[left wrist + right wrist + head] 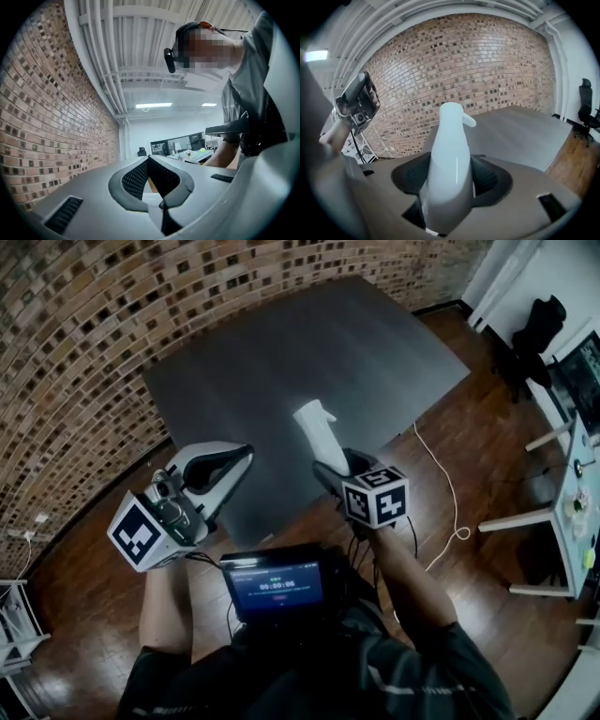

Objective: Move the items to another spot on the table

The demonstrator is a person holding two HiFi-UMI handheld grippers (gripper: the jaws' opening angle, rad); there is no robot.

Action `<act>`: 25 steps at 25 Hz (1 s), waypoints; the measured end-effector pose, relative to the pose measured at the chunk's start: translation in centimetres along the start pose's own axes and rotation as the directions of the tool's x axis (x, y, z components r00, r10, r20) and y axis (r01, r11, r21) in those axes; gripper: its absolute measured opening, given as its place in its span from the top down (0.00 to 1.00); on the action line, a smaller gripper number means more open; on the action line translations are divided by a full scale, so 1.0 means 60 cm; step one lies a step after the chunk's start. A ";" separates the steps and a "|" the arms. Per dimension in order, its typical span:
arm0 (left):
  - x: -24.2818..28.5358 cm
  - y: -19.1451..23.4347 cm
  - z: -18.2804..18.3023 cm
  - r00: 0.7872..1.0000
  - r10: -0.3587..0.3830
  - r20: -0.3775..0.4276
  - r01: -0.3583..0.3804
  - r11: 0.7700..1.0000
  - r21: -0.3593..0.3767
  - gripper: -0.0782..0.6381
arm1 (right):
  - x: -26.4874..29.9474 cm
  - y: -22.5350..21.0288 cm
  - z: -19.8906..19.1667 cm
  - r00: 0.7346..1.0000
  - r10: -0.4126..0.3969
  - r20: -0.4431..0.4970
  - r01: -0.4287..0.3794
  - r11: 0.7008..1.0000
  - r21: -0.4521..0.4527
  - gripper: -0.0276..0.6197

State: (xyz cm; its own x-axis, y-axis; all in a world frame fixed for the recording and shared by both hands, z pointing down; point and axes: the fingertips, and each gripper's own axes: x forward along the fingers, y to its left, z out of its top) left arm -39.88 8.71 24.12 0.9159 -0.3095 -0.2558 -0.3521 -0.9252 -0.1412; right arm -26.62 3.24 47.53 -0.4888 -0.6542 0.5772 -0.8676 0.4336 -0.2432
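A brick wall (84, 343) runs along the far and left sides of the room. Against it stands a large dark grey table (281, 362), its top bare in the head view. Brown wooden floor (469, 456) surrounds the table, and a white desk (567, 512) and a black office chair (542, 329) stand at the right edge.

The person stands at the table's near corner with both forearms stretched forward. The left gripper (242, 457) is held off to the left and points up and away from the table. Its own view shows its jaws brought together at the tips, with nothing between them.

The right gripper (450, 172) is clamped on a white spray bottle (451, 150), with the ribbed pads pressing on both sides of the bottle's body. The bottle rises upright out of the jaws, its trigger head on top pointing right. In the head view the bottle (317, 430) is lifted off the surface and shows against the near edge of the table.

A small screen (278, 586) with blue-lit text sits at the person's chest. A thin white cable (448, 486) trails across the floor on the right.
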 end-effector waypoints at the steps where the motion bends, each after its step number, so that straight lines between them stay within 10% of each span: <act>1: 0.016 -0.013 -0.008 1.000 -0.019 -0.008 0.019 1.000 0.000 0.90 | -0.019 -0.018 -0.003 1.000 -0.013 0.019 0.013 1.000 0.002 0.53; 25: 0.479 -0.216 -0.073 0.940 -0.340 -0.041 0.340 0.940 0.006 0.90 | -0.359 -0.421 -0.019 0.954 -0.224 0.200 0.204 0.972 0.113 0.53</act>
State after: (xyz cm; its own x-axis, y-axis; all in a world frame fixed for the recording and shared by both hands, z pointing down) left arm -8.13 10.86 22.80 0.9881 0.0144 -0.1533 -0.0208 -0.9740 -0.2257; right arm 5.94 7.11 42.13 -0.2903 -0.8449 0.4493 -0.9539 0.2181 -0.2063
